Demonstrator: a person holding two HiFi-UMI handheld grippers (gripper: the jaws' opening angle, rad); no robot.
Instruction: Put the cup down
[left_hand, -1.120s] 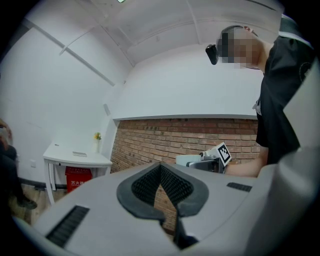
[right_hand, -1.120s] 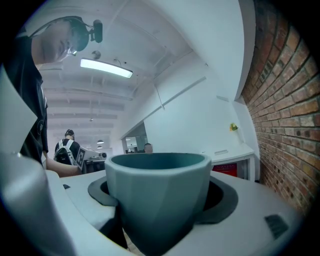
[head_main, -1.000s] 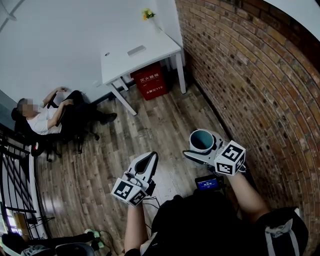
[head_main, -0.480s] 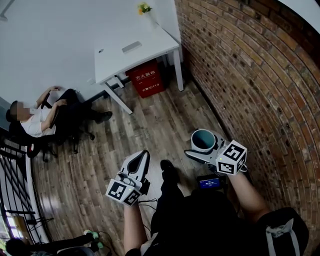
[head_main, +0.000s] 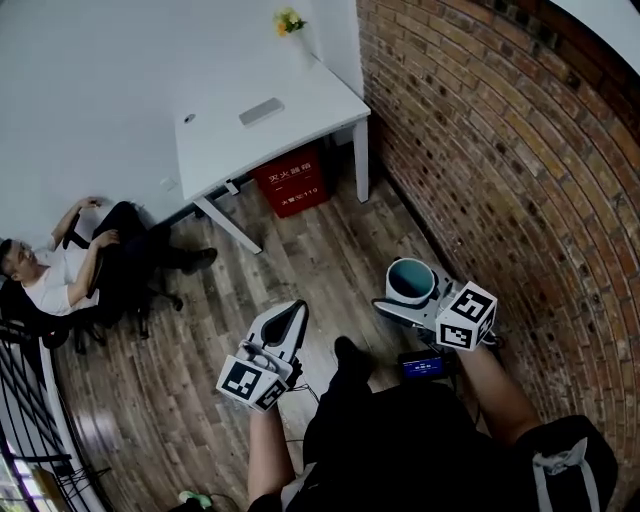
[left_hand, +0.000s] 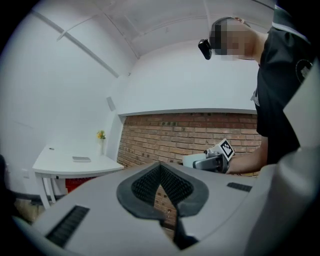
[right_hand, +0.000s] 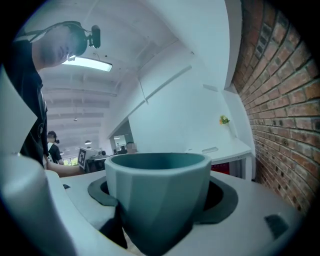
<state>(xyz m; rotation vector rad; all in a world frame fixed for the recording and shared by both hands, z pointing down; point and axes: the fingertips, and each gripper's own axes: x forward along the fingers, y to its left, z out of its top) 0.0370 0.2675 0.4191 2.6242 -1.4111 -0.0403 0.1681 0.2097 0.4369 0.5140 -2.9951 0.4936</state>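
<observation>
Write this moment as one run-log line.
right gripper: shut on teal cup, upright | left gripper: shut, empty | white table: ahead, not reached

Brick wall (head_main: 500, 150), wooden plank floor (head_main: 300, 270), white table (head_main: 315, 100) in the corner over a red box (head_main: 293, 182).

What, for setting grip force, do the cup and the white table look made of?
Cup: matte teal, plastic or unglazed ceramic; faceted sides, even dull colour, no shine; which one stays open. White table: smooth flat white top, probably laminate or painted board; slim white legs, possibly metal.
</observation>
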